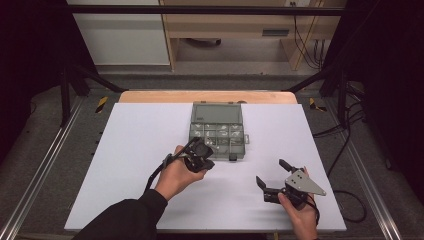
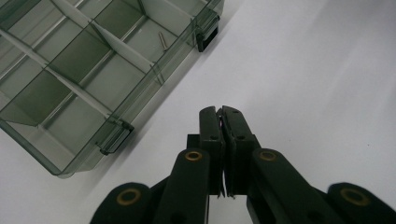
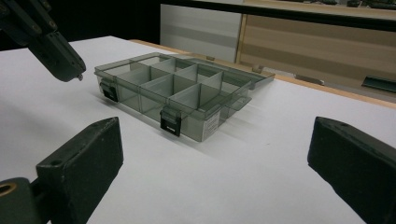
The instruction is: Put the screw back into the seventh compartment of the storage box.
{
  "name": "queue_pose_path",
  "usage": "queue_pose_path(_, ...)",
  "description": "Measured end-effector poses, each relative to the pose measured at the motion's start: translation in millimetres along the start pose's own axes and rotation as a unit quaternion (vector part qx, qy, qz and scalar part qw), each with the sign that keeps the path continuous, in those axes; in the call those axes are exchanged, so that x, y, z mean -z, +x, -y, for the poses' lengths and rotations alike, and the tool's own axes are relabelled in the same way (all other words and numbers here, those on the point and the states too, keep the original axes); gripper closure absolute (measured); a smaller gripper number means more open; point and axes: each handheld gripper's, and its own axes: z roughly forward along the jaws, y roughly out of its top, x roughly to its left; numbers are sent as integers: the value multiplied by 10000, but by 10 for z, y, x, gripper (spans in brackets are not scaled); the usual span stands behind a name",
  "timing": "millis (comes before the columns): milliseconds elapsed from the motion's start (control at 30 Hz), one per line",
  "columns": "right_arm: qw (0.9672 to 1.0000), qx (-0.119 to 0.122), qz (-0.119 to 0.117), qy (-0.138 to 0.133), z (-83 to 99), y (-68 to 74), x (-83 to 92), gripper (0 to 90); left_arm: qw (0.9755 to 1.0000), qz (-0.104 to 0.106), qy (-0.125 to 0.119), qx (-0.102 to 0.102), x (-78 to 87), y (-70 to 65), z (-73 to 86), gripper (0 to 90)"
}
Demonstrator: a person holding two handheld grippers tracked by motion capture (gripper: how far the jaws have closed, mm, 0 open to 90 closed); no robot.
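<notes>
A smoky clear compartment box (image 1: 218, 131) lies open at the table's middle, its lid flat behind it. In the left gripper view its dividers and two black latches (image 2: 114, 137) show, and a small screw (image 2: 163, 41) lies in one cell. My left gripper (image 1: 208, 164) hangs just in front of the box's near left corner, jaws shut (image 2: 220, 112). In the right gripper view a tiny pale speck sits at the left gripper's tip (image 3: 70, 70); I cannot tell what it is. My right gripper (image 1: 272, 173) rests open at the front right, with nothing between its fingers (image 3: 212, 135).
A white sheet (image 1: 140, 150) covers the table, whose wooden far edge (image 1: 207, 96) shows behind it. Black frame rails and cables run along both sides. A wooden cabinet stands beyond the table.
</notes>
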Motion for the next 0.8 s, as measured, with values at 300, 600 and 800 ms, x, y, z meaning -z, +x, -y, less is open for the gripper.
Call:
queue_pose_path(300, 10000, 4, 2, -17, -4, 0, 4, 34, 10000, 23, -97, -2, 26, -36, -73, 877)
queue_pose_path(600, 9999, 66, 14, -95, -9, 4, 11, 37, 9999, -20, -147, -5, 41, -30, -184, 877)
queue_pose_path(800, 9996, 209, 47, -198, -13, 17, 22, 40, 9998, -29, -218, 39, 28, 3, -244, 877)
